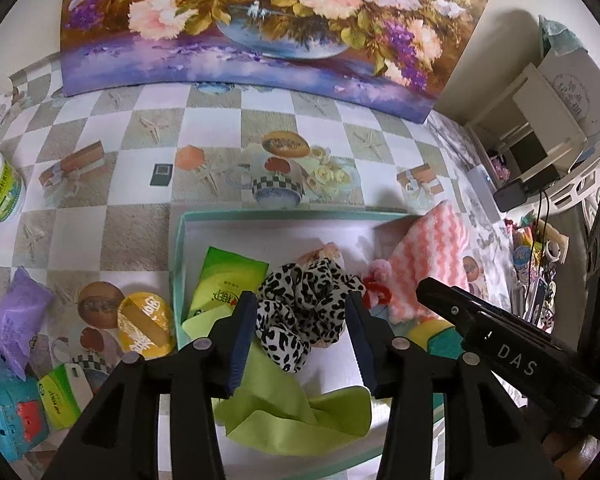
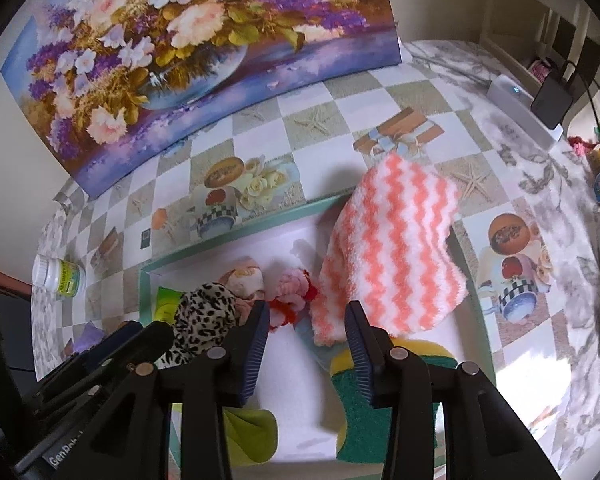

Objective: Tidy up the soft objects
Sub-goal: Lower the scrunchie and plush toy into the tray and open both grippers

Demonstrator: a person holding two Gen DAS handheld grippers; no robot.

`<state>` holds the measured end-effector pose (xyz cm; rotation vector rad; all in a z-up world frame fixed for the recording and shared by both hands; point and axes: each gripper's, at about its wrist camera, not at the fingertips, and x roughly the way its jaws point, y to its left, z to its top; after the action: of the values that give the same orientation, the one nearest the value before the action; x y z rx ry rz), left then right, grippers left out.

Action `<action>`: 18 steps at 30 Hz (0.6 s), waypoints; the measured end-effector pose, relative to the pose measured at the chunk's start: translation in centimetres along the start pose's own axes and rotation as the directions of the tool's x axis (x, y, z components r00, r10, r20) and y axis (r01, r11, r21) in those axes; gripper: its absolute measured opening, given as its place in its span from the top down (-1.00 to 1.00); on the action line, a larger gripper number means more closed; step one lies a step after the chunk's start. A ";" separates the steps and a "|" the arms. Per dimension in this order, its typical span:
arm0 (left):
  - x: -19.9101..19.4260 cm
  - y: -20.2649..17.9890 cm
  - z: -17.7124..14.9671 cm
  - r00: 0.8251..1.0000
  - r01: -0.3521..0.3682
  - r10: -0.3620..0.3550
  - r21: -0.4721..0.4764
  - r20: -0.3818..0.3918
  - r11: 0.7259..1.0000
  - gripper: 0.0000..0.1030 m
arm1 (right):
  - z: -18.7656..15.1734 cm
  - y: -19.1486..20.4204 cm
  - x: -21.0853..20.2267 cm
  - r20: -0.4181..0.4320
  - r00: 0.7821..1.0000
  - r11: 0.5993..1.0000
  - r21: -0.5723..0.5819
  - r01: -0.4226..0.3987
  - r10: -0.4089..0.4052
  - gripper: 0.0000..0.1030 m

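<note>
Most soft things sit in the box [image 1: 179, 248]; both tools [image 1: 300, 336] [image 2: 306, 344] gape empty (purple pack [image 1: 18, 320] waits outside).

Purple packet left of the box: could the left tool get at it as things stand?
Probably yes. The purple packet lies in the open on the tablecloth outside the teal box, nothing on top. The left tool stands open over the leopard scrunchie, gripping nothing, so it is free to swing over.

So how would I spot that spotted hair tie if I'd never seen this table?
Find the shallow teal-rimmed box on the checked tablecloth. Near its middle, between a green tissue pack and a pink-and-white zigzag cloth, lies the scrunchie. It alone has black-and-white leopard print.
</note>
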<state>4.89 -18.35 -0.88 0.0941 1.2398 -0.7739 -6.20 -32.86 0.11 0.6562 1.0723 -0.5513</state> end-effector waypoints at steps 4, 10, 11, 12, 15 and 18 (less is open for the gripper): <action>-0.7 0.1 0.2 1.000 -0.015 0.015 0.003 0.022 1.000 0.07 | 0.1 0.2 -0.4 0.009 1.000 1.000 -0.008 0.002 -0.002 0.17; -0.9 0.5 0.3 0.998 -0.053 0.053 -0.001 0.032 0.999 -0.04 | 0.0 0.2 -0.2 0.001 1.000 1.000 -0.011 0.016 -0.016 0.16; -0.9 0.6 0.3 0.998 -0.058 0.058 -0.002 0.032 0.998 -0.04 | 0.0 0.2 -0.1 0.000 1.000 1.000 -0.012 0.021 -0.021 0.06; -0.8 0.7 0.4 0.998 -0.061 0.061 -0.004 0.031 0.998 -0.05 | 0.0 0.2 -0.1 0.000 1.000 1.000 -0.013 0.027 -0.027 -0.11; -0.7 0.9 0.4 0.997 -0.073 0.074 -0.012 0.031 0.997 -0.25 | 0.1 0.3 0.0 0.002 0.999 0.999 -0.019 0.046 -0.046 -0.21; -0.7 1.2 0.5 0.995 -0.093 0.094 -0.016 0.042 0.995 -0.40 | 0.1 0.4 0.1 0.000 0.997 0.997 -0.026 0.072 -0.072 -0.38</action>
<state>5.92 -17.31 -0.47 0.1226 1.1919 -0.6823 -5.85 -32.65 0.10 0.5973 1.1052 -0.5982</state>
